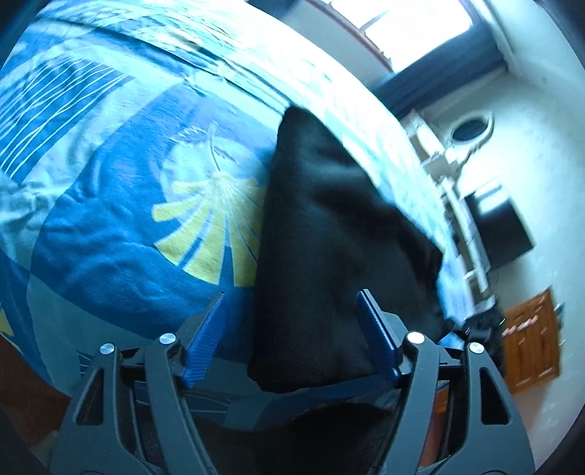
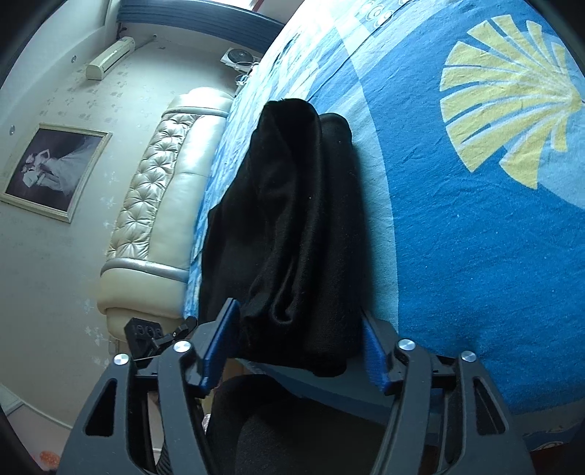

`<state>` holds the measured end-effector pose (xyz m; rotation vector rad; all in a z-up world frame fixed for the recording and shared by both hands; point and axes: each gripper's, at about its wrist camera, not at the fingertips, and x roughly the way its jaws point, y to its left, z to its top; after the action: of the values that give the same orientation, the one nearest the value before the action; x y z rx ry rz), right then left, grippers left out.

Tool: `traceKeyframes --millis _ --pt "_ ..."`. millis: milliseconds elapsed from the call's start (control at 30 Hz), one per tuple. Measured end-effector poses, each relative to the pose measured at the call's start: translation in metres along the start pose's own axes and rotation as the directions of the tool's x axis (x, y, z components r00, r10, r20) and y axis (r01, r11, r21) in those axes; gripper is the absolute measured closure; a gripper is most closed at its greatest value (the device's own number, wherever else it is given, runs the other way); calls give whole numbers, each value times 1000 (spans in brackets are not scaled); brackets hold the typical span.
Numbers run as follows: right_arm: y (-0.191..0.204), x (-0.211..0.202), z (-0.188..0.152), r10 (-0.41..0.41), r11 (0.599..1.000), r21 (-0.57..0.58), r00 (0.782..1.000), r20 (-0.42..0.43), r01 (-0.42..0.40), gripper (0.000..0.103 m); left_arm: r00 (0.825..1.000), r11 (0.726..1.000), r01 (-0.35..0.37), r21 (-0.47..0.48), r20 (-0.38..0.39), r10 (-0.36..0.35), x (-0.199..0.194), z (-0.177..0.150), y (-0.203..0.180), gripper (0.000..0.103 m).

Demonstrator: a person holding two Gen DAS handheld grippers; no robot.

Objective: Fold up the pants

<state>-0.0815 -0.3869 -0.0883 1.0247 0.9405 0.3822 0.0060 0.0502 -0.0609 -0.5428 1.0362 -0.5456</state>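
Black pants [image 1: 329, 234] lie folded in a long bundle on a bed with a blue and yellow patterned cover [image 1: 120, 204]. My left gripper [image 1: 292, 303] is open, its blue pads [image 1: 204, 336] on either side of the near end of the pants. In the right wrist view the same pants [image 2: 299, 226] stretch away toward the headboard. My right gripper [image 2: 298, 314] is open, with its pads [image 2: 219, 343] on either side of the near end of the bundle. Neither gripper is closed on the cloth.
A cream padded headboard [image 2: 164, 204] stands at the left of the bed. A framed picture [image 2: 55, 168] and an air conditioner [image 2: 109, 62] hang on the wall. A wooden door [image 1: 530, 339], white shelving [image 1: 460, 204] and a bright window [image 1: 413, 29] are beyond the bed.
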Motion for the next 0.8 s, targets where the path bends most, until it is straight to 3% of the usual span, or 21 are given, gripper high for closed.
traceKeyframes --millis 67,167,333,600,800 --pt "0 -6 3 4 1000 5 1000 14 -4 32 998 998 53 -43 17 -52 -5 5 7 29" --pt "-1 -15 18 -17 1000 5 998 56 17 30 997 993 75 -88 17 -73 -2 20 12 28" --pt "-2 -7 52 -14 1000 26 994 110 11 28 994 991 106 -79 -19 -108 21 51 9 27" --pt "2 32 92 -9 1000 28 997 80 7 28 984 996 86 -31 -155 -90 72 81 3 26" --pt "8 50 101 -8 1000 19 998 65 7 28 975 992 118 -46 -184 -125 90 98 4 26"
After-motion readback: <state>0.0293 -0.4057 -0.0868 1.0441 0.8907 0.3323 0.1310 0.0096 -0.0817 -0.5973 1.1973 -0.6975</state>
